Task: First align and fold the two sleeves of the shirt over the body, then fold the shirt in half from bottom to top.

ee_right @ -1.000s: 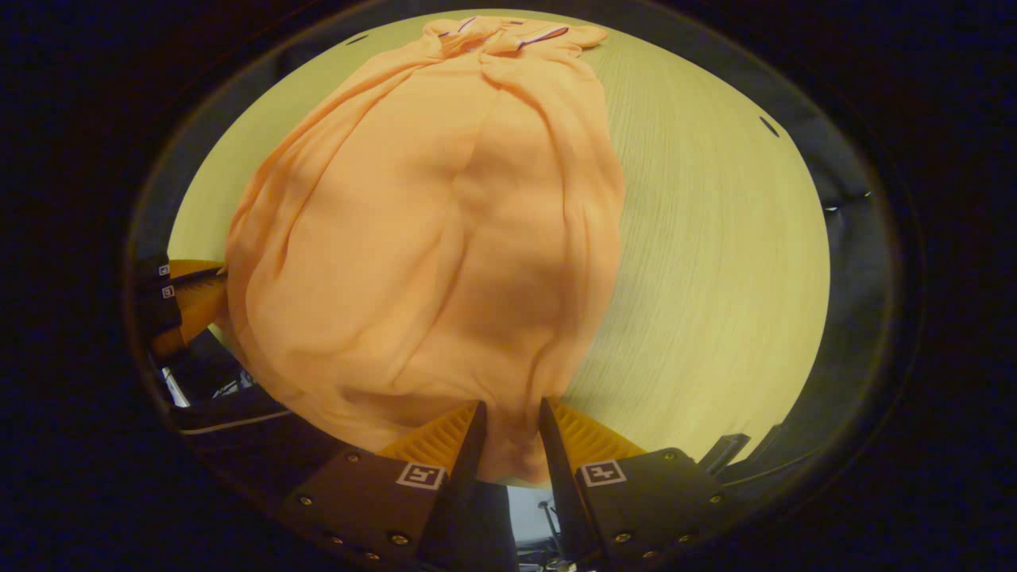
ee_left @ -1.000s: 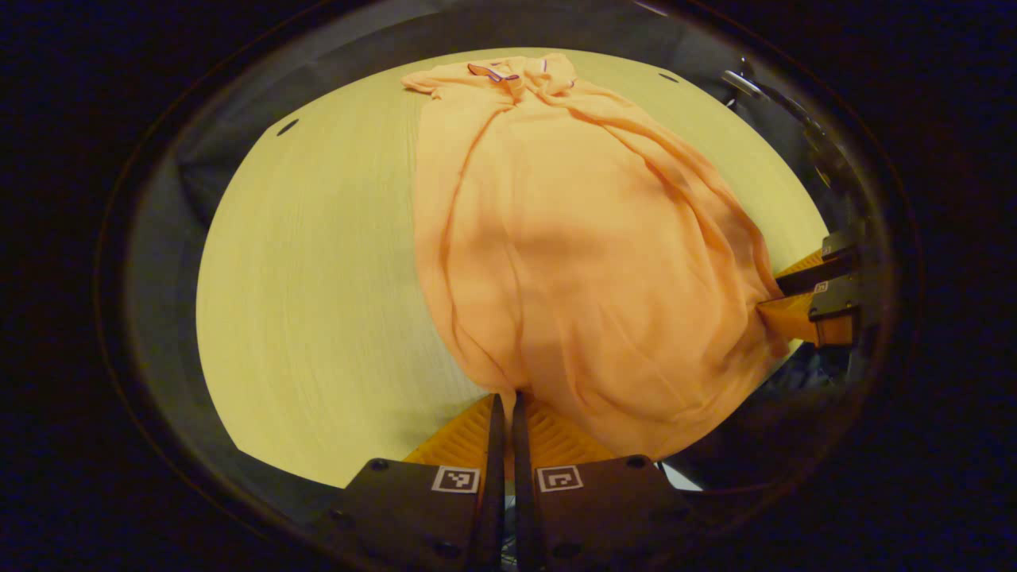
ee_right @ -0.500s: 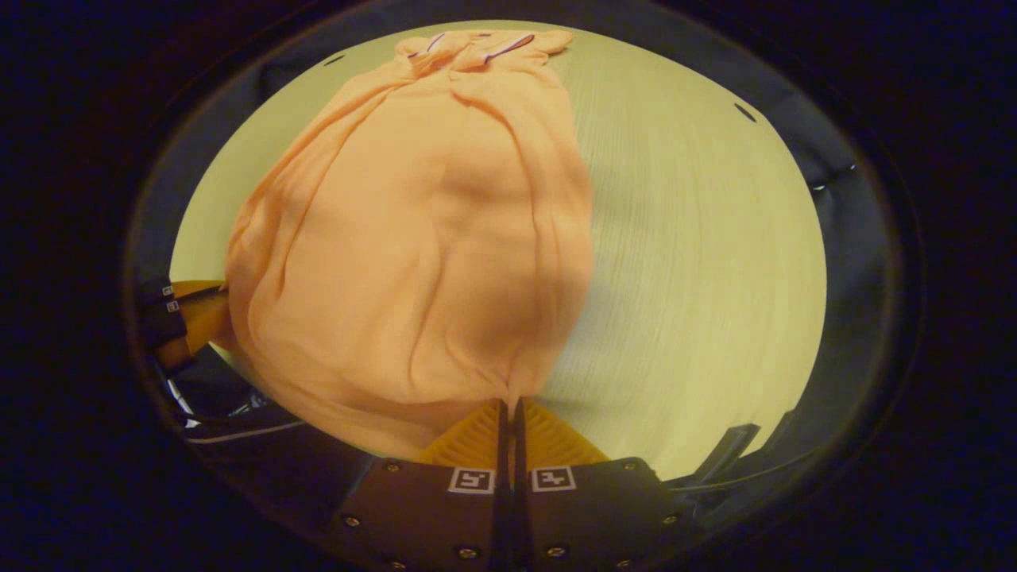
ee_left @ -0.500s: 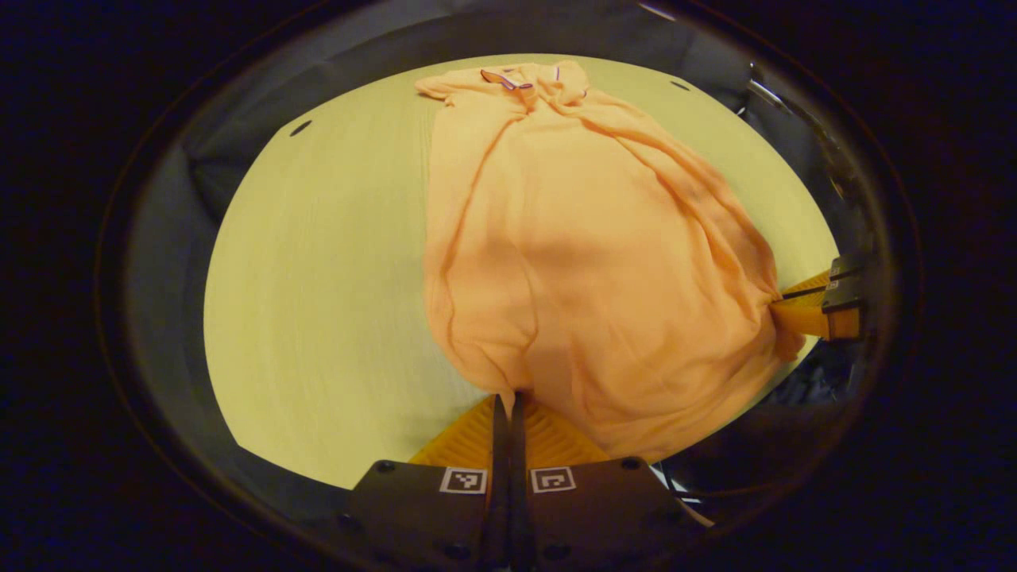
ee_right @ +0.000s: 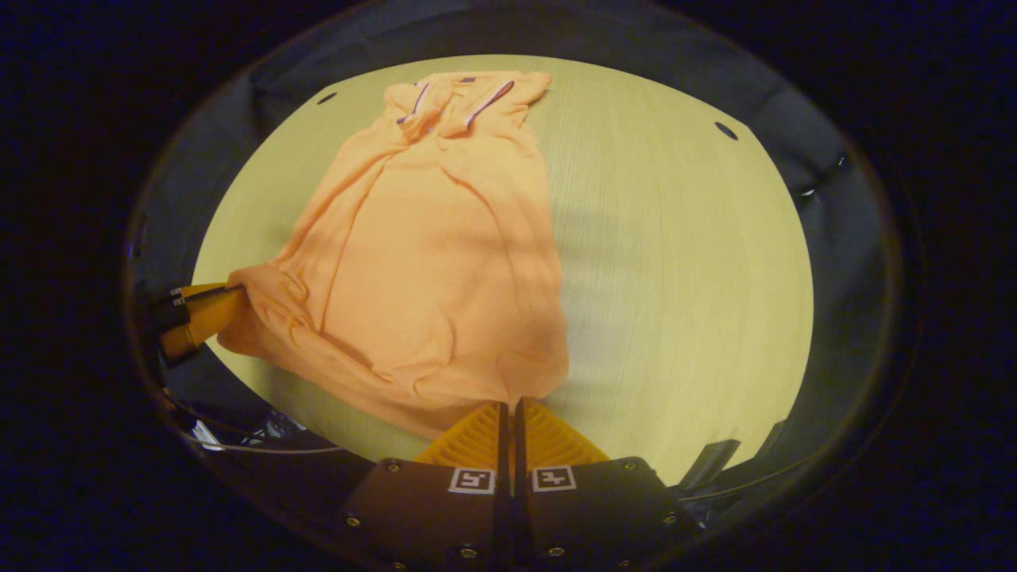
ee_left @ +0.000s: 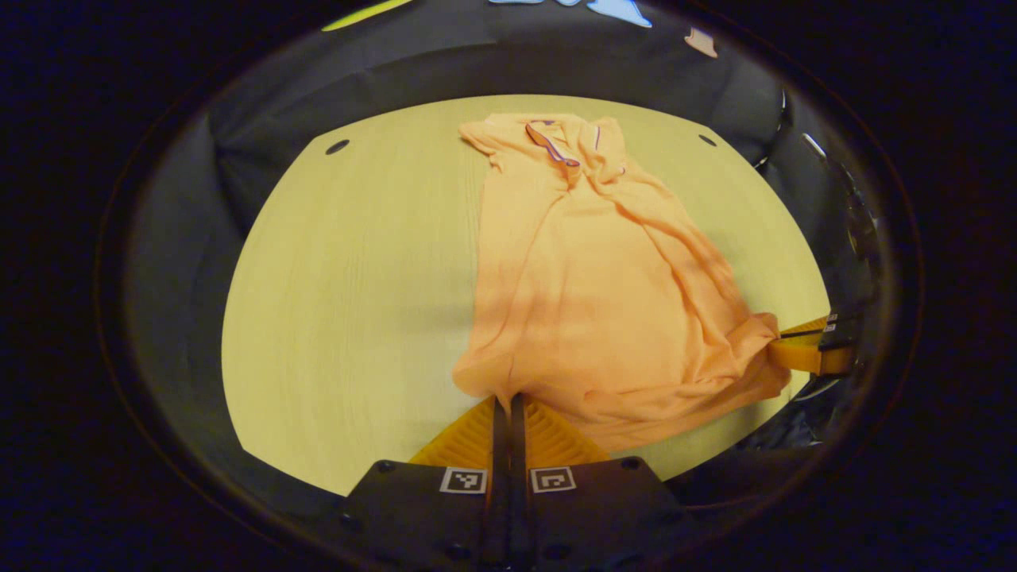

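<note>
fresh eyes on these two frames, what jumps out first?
The orange shirt, stretched lengthwise down the pale wooden table, its striped collar at the far end. Next, the left gripper and the right gripper, each with its jaws closed on a near hem corner. In the left gripper view the right gripper sits at the right edge, pinching bunched cloth.

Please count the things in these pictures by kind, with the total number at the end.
Shirt: 1
Table: 1
Gripper: 2, the left gripper and the right gripper, each shut on the hem of the shirt
Total: 4
</note>
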